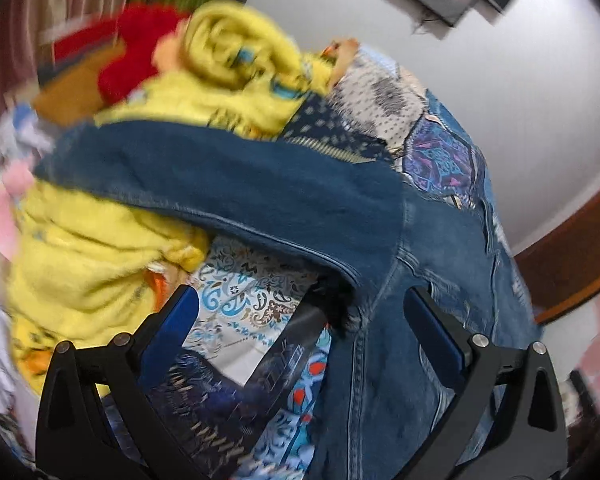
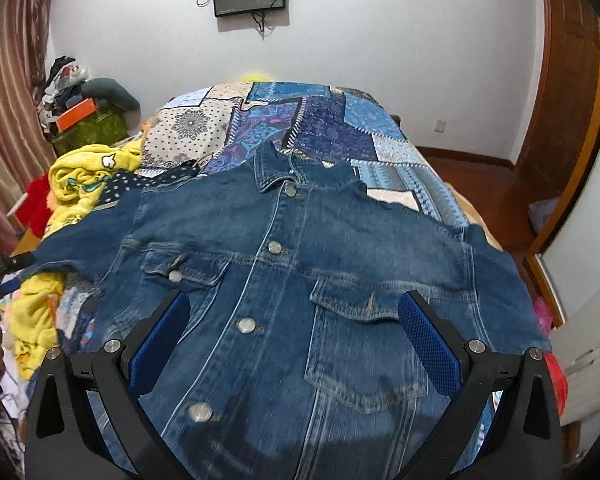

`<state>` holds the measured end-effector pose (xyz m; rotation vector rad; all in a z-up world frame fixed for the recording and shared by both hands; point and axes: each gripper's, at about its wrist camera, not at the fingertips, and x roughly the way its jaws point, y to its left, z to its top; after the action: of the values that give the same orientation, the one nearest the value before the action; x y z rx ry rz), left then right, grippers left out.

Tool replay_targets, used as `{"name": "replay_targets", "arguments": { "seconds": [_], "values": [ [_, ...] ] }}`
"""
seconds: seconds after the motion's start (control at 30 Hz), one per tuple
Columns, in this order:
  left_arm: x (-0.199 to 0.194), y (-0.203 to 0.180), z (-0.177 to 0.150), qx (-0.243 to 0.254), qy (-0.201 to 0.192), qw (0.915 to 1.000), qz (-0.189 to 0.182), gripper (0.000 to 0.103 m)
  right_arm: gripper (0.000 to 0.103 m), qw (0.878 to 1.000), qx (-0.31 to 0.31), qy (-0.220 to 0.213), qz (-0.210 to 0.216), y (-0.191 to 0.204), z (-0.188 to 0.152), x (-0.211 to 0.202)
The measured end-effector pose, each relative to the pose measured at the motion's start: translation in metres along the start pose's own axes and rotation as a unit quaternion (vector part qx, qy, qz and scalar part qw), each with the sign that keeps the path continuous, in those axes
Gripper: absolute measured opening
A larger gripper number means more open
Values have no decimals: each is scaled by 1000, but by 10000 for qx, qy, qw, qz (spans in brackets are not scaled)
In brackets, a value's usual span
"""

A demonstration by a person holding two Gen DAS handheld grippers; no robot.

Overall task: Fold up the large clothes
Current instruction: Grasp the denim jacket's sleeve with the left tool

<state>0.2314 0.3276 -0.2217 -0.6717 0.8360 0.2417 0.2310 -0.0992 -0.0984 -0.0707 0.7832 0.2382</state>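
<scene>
- Patchwork bedding in blues and creams is seen on the bed (image 2: 384, 136), which fills the right wrist view from 9 to 3 o'clock.
- Spread front-up over it, collar toward 12 o'clock, is the denim jacket (image 2: 300, 280), buttoned, with one sleeve (image 1: 204, 184) draped toward 9 o'clock over a heap of yellow clothing (image 1: 80, 272).
- Both claws are held wide with nothing between the pads: the right gripper (image 2: 294, 340) above the chest pockets, the left gripper (image 1: 300, 320) beside the sleeve's armpit seam.
- A snag is judged likely if that sleeve is lifted: the yellow clothing beneath could be dragged along, spoiling the fold.
- Stiff denim could also spring open, should only one layer be pinched.
- Blur in the left wrist view leaves exact contact untellable.
</scene>
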Motion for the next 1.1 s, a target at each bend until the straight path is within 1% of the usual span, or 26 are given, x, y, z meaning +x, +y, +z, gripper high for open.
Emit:
{"name": "replay_targets", "arguments": {
  "seconds": [0.07, 0.17, 0.23, 0.3, 0.37, 0.4, 0.43, 0.47, 0.5, 0.53, 0.57, 0.63, 0.7, 0.8, 0.87, 0.93, 0.97, 1.0, 1.03, 1.1],
  "values": [
    [18, 13, 6, -246, 253, 9992, -208, 103, 103, 9999, -99, 0, -45, 1, 5, 7],
    [43, 24, 16, -392, 494, 9977, -248, 99, 103, 9992, -283, 80, -258, 2, 7, 18],
    [61, 31, 22, -536, 678, 9955, -392, 90, 103, 9988, -349, 151, -308, 3, 7, 24],
    [78, 41, 27, -830, 849, 9916, -506, 87, 103, 9988, -342, 272, -238, 5, 8, 31],
    [87, 51, 32, -1083, 852, 9899, -329, 84, 103, 9987, -314, 373, -167, 5, 6, 34],
    [90, 55, 33, -1194, 839, 9887, -338, 82, 103, 9985, -305, 422, -149, 4, 6, 35],
    [93, 58, 35, -1287, 833, 9874, -396, 76, 103, 9985, -296, 446, -147, 4, 5, 36],
    [95, 60, 36, -1388, 822, 9860, -425, 73, 103, 9984, -280, 464, -143, 4, 5, 37],
    [95, 62, 37, -1471, 791, 9851, -410, 66, 103, 9984, -257, 490, -137, 3, 5, 38],
    [93, 61, 38, -1474, 739, 9856, -378, 54, 103, 9983, -222, 516, -125, 3, 5, 38],
    [91, 59, 39, -1419, 689, 9870, -300, 49, 103, 9983, -188, 533, -109, 2, 5, 39],
    [82, 50, 44, -1158, 483, 9921, 20, 31, 103, 9983, -123, 557, -66, -1, 4, 37],
    [70, 37, 49, -868, 217, 9954, 332, 24, 103, 9984, -70, 565, -20, -3, 3, 34],
    [54, 13, 58, -442, -158, 9966, 678, 20, 103, 9985, -3, 548, 30, -7, 2, 28],
    [46, -7, 64, -99, -360, 9953, 894, 19, 103, 9986, 22, 521, 24, -9, 2, 23],
    [34, -32, 69, 397, -612, 9910, 1119, 16, 103, 9989, 65, 472, 10, -15, 3, 17],
    [30, -45, 73, 589, -707, 9890, 1158, 15, 103, 9990, 98, 444, 4, -17, 3, 14],
    [23, -66, 74, 869, -847, 9856, 1180, 14, 103, 9990, 144, 414, 5, -21, 3, 11],
    [14, -78, 72, 1063, -950, 9832, 1142, 12, 103, 9991, 199, 384, 16, -25, 3, 8],
    [3, -109, 69, 1435, -1100, 9791, 932, 9, 103, 9989, 319, 327, 51, -32, 3, 2]
  ]
}}
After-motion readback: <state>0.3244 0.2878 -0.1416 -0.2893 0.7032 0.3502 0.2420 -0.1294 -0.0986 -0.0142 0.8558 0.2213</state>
